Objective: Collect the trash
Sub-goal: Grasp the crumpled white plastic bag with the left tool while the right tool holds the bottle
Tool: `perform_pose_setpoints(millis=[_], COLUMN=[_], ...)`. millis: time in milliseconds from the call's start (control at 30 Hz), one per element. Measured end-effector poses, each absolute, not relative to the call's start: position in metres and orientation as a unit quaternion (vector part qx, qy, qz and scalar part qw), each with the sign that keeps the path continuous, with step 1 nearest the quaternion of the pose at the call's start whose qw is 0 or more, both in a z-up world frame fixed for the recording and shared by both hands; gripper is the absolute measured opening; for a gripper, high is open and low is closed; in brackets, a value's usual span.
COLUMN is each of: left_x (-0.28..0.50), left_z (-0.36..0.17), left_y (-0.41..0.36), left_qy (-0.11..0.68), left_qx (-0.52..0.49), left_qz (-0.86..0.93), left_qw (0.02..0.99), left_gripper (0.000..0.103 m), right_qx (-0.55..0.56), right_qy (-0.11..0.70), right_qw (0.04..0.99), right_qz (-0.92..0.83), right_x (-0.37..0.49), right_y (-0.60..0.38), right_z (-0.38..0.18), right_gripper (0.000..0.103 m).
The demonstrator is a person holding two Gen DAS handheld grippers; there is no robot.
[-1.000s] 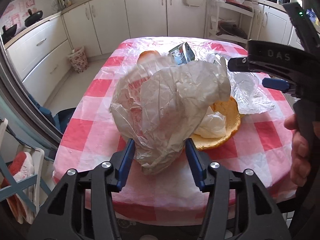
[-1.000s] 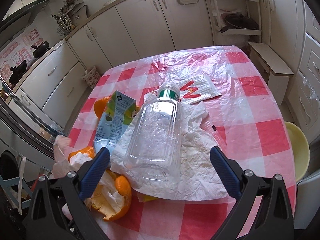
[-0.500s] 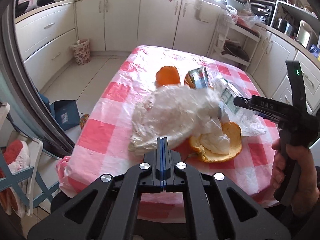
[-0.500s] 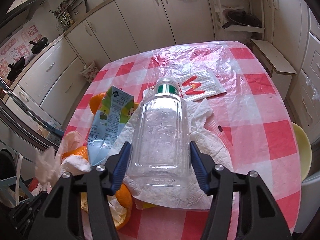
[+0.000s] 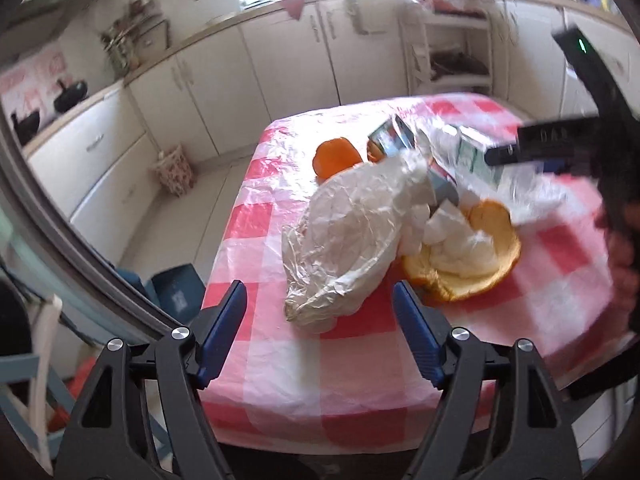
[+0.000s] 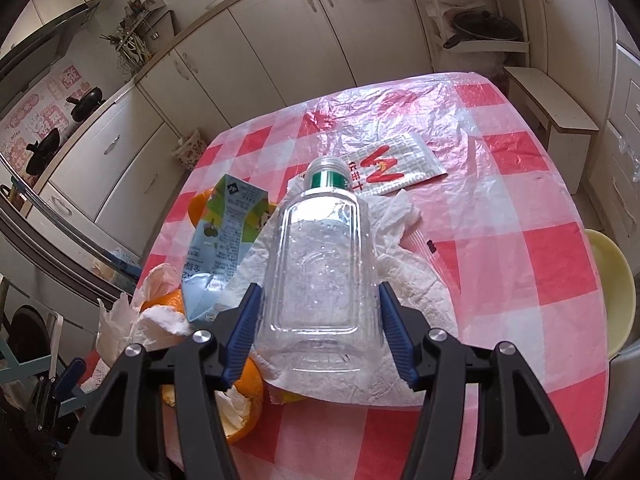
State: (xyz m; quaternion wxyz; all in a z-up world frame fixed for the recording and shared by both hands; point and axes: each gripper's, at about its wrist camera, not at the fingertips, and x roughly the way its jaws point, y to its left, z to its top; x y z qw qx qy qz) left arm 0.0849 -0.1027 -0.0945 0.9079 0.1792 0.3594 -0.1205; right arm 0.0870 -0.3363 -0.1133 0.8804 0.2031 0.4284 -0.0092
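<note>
Right gripper [image 6: 318, 330]: your jaws clamp the clear plastic bottle [image 6: 320, 268] low on its body, over the tissue [image 6: 404, 276].
Left gripper [image 5: 320, 332]: jaws just opened wide, empty; crumpled plastic bag [image 5: 348, 236] lies just ahead.
Handling: bottle looks light, thin, slippery; squeeze gently.

Left gripper [image 5: 320, 312]: black frame, blue ribbed fingers [image 5: 220, 336], silver screws. Right gripper [image 6: 318, 332]: same colours; white "DAS" letters, green light seen.
</note>
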Motion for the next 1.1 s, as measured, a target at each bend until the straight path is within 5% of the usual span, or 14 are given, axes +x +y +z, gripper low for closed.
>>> perform_pose_setpoints(millis=[133,200,267,333,800,900,967,1100], left_x=[0.091,0.097,0.103,0.102,0.088,0.084,0.082,0.088], left_z=[-0.105,-0.111,-0.114,-0.108,-0.050,-0.066,-0.082,-0.107], left_y=[-0.118,-0.120,-0.118,-0.112,-0.068,-0.080,-0.094,-0.114], left_qy=[0.344,0.353,0.376,0.378,0.358,0.355,0.331,0.302], left_qx=[0.232,0.237,0.222,0.200,0.098,0.160,0.223,0.301], left_qz=[-0.103,-0.101,-0.104,-0.103,-0.121,-0.123,-0.110,-0.082], left_qw=[0.904,0.899,0.894,0.898,0.921,0.913,0.910,0.901], left_gripper=[0.069,0.047,0.009,0.001,0.001,0.014,0.067,0.075], right_qx=[0.196,0.190,0.188,0.195,0.241,0.243,0.237,0.218], right_qy=[0.435,0.433,0.427,0.421,0.372,0.373,0.385,0.416], right_qw=[0.879,0.881,0.884,0.886,0.897,0.895,0.892,0.883], right_qz=[-0.009,-0.007,-0.004,-0.001,0.003,0.002,0.008,0.013], right_x=[0.090,0.091,0.089,0.087,0.057,0.055,0.056,0.060], right_y=[-0.333,-0.332,-0.332,-0.334,-0.363,-0.365,-0.361,-0.350], right_z=[-0.119,-0.120,-0.117,-0.114,-0.084,-0.087,-0.092,-0.107], right_gripper=[0.059,0.058,0.058,0.057,0.057,0.057,0.057,0.057])
